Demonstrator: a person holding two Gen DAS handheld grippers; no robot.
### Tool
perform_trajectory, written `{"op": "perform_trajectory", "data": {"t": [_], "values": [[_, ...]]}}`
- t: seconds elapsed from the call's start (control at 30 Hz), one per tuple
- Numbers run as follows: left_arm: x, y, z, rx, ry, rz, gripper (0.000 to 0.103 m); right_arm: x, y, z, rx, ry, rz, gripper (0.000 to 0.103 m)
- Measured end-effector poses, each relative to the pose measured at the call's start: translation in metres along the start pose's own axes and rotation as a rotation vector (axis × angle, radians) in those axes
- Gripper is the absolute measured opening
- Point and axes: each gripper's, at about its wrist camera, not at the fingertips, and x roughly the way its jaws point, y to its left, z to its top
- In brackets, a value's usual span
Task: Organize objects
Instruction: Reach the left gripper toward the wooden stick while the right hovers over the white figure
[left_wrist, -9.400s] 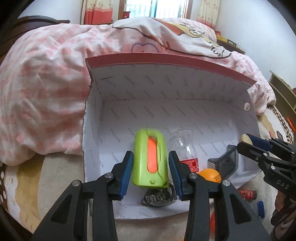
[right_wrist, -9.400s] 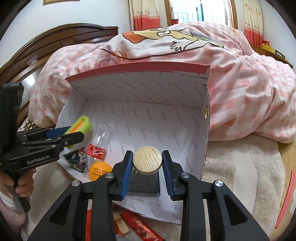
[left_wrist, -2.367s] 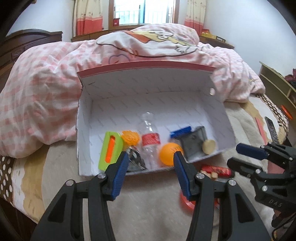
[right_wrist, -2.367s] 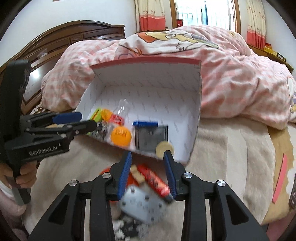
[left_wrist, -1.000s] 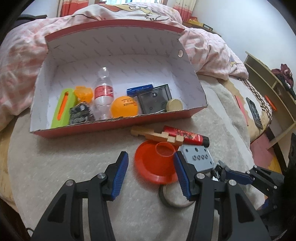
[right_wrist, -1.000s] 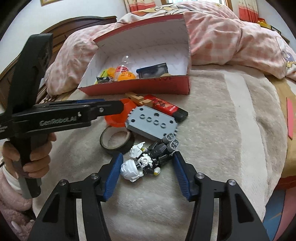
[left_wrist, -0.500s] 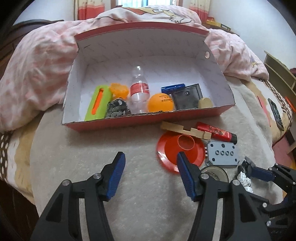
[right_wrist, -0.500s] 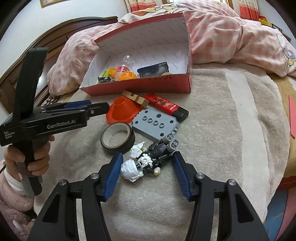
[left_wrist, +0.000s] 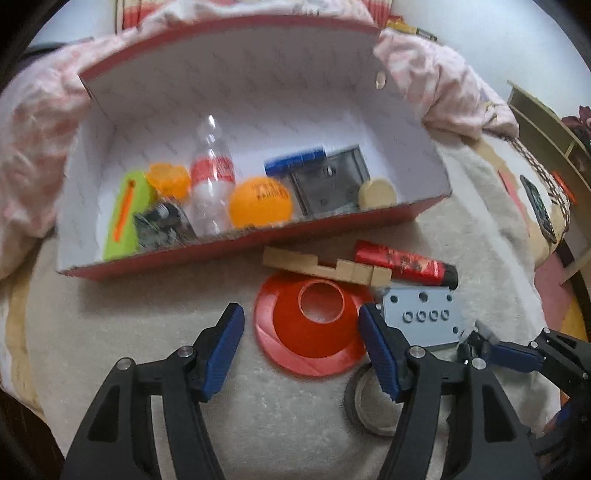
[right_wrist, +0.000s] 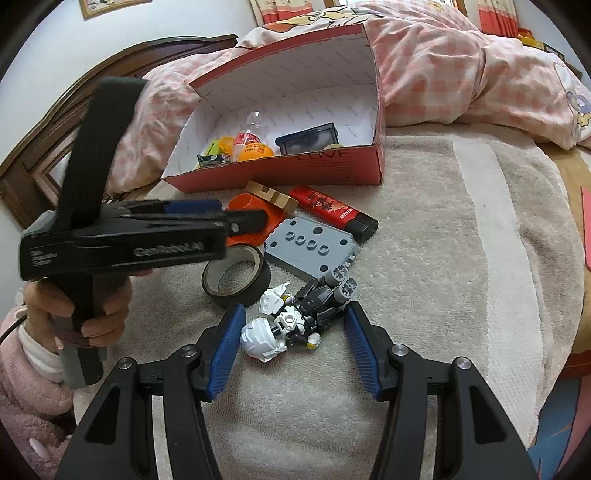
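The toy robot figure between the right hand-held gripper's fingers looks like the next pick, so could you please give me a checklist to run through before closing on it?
1. Right hand-held gripper open: ok.
2. Toy robot figure lies between the fingers: ok.
3. Figure apart from the tape roll: ok, a small gap shows.
4. Figure apart from the grey plate: cannot tell, its far end lies at the plate's edge.
5. Left hand-held gripper out of the way: ok, open over the orange cone.
6. Room in the box: ok, bare floor at its right end.
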Motion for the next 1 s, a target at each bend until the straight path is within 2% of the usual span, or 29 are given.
{"op": "perform_trajectory", "data": {"t": [0.07,0.17,0.27,0.47,0.57,0.67,0.9,1.0], "values": [[-0.003,-0.004,0.000,0.017,-0.013,-0.009,0.065,0.001,-0.001,0.001,0.002,-0.002,0.004,0.057],[-0.008,-0.009,-0.003,0.052,-0.012,-0.069,0.071,0.000,-0.003,0.001,0.010,-0.003,0.019,0.057],[-0.008,-0.015,-0.008,0.089,-0.016,-0.062,0.074,-0.001,-0.005,0.002,0.015,0.000,0.030,0.057],[0.007,-0.012,0.004,0.077,0.010,-0.052,0.082,-0.001,-0.003,0.001,-0.004,0.006,0.021,0.057],[0.011,-0.007,0.009,0.052,0.010,-0.067,0.082,-0.002,-0.003,0.000,0.003,0.004,0.025,0.057],[0.005,-0.003,0.006,0.050,-0.002,-0.070,0.071,-0.002,-0.002,0.000,0.002,0.005,0.026,0.057],[-0.015,0.014,-0.004,-0.020,-0.023,-0.094,0.070,-0.002,-0.002,0.001,-0.003,0.008,0.021,0.057],[-0.031,0.020,-0.009,-0.048,-0.015,-0.158,0.070,-0.003,-0.001,0.002,-0.003,0.009,0.026,0.057]]}}
